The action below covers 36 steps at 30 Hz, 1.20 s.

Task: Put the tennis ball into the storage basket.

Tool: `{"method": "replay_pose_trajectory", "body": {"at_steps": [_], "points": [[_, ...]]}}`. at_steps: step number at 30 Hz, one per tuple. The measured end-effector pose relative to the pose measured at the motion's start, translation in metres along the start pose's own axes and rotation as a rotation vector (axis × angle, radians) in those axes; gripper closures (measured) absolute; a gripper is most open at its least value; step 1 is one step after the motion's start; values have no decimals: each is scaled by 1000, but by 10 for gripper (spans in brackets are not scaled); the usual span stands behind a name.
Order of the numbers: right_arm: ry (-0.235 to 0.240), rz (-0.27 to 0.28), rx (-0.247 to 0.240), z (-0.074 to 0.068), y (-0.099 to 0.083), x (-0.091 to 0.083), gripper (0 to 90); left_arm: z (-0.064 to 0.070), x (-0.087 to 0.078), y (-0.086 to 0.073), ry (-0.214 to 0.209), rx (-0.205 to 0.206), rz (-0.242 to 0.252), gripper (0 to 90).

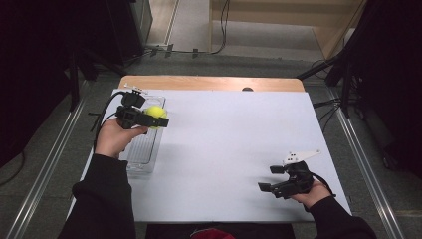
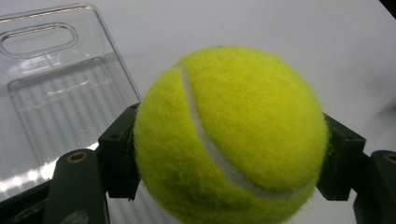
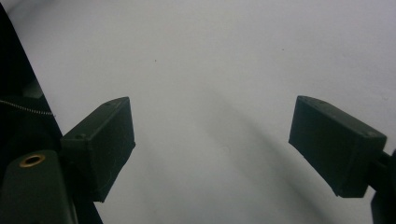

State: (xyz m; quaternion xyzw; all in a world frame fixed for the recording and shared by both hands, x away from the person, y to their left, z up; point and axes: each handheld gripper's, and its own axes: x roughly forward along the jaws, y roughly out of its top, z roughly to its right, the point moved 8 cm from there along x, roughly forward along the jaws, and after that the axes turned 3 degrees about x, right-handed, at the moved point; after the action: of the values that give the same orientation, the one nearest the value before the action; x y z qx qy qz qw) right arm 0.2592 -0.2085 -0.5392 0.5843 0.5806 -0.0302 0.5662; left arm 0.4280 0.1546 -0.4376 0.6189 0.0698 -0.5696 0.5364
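Note:
A yellow-green tennis ball (image 1: 156,113) is held off the table at the left, and my left gripper (image 1: 155,119) is shut on it. In the left gripper view the ball (image 2: 231,135) sits squeezed between the two black jaws, above the edge of a clear plastic tray (image 2: 51,84). The tray (image 1: 144,149) lies along the left side of the white table (image 1: 229,144), under and behind the ball. My right gripper (image 1: 266,188) rests near the table's front right, open. Nothing lies between its pads (image 3: 105,140), just bare white surface.
A bare wooden strip (image 1: 209,83) runs along the table's far edge. Black stands and cables (image 1: 343,74) crowd the floor at both sides. The person's dark sleeves (image 1: 102,199) come in from the bottom.

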Motion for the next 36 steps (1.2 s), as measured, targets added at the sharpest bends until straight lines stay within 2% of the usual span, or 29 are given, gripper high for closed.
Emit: {"method": "replay_pose_trajectory", "body": {"at_steps": [7, 25, 30, 36], "points": [[-1, -1, 0, 0, 0, 0, 122, -9, -4, -2, 30, -16, 1, 262], [-2, -1, -1, 0, 0, 0, 122, -29, -17, -6, 65, -77, 34, 261], [-2, -1, -3, 0, 0, 0, 122, -32, -16, -8, 88, -77, 22, 261], [-3, -1, -2, 0, 0, 0, 122, -34, -13, -9, 92, -82, 22, 261]]}}
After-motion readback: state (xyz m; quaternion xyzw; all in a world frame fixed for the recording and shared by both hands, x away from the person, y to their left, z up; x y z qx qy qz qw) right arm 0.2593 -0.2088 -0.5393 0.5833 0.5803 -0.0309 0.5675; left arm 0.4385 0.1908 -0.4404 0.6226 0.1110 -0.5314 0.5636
